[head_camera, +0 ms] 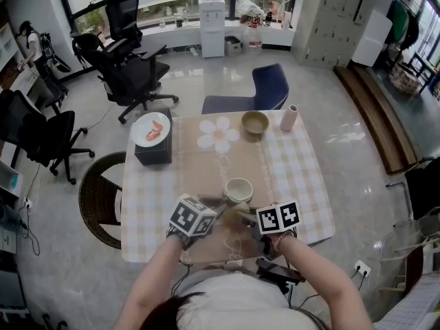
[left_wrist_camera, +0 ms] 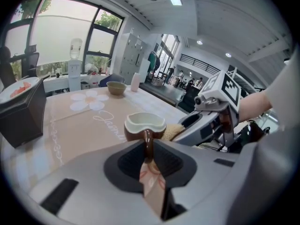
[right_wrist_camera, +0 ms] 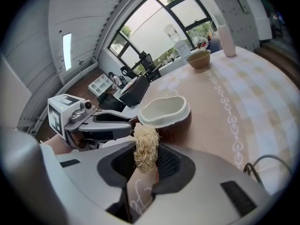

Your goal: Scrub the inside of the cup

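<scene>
Cup [left_wrist_camera: 145, 124] — handle pinched by left gripper [left_wrist_camera: 150, 156], scrubber [right_wrist_camera: 146, 146] just beside.

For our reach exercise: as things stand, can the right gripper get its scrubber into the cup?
Probably yes. The left gripper holds the cup by its handle, mouth up and uncovered. The right gripper has its fibre scrubber just beside the rim, with nothing between.
</scene>
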The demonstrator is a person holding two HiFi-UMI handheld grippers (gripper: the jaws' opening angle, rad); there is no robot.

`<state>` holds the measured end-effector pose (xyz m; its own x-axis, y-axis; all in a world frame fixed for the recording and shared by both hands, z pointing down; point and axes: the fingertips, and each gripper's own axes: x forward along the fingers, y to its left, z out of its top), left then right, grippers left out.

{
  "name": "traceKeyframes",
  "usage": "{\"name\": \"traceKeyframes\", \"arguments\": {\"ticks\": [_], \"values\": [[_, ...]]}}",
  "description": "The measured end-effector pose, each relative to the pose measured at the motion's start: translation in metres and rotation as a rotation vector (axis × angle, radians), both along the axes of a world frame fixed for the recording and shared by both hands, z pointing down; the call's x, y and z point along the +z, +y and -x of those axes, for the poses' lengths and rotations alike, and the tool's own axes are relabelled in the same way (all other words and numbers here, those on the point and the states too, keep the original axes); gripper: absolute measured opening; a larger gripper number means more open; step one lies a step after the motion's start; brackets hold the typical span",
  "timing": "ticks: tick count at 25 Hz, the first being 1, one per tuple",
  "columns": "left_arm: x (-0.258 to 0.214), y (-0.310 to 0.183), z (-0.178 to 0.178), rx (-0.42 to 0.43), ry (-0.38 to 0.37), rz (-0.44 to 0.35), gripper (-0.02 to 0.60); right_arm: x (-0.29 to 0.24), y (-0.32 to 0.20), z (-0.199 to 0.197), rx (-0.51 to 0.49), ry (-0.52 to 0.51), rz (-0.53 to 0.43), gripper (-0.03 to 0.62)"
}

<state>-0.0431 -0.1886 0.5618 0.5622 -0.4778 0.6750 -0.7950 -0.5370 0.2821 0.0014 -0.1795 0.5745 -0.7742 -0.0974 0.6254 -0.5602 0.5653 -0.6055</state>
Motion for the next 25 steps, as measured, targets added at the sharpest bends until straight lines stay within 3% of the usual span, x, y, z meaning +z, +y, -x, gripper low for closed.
{"name": "traceKeyframes", "arguments": {"ticks": [5,15,21,25], "values": [[0.003,0.0,0.004,0.014,-0.018,0.0,0.058,0.004,-0.007,-0.02,0.008,0.06,-0.021,0.097],[0.018,0.008,0.016,0.133,-0.162,-0.031,0.058,0.005,-0.027,-0.047,0.053,0.154,-0.113,0.097],[0.022,0.008,0.024,0.174,-0.213,-0.053,0.058,-0.008,-0.048,-0.059,0.133,0.133,-0.18,0.097],[0.026,0.006,0.028,0.179,-0.234,-0.073,0.06,-0.024,-0.059,-0.058,0.17,0.061,-0.236,0.097]]}}
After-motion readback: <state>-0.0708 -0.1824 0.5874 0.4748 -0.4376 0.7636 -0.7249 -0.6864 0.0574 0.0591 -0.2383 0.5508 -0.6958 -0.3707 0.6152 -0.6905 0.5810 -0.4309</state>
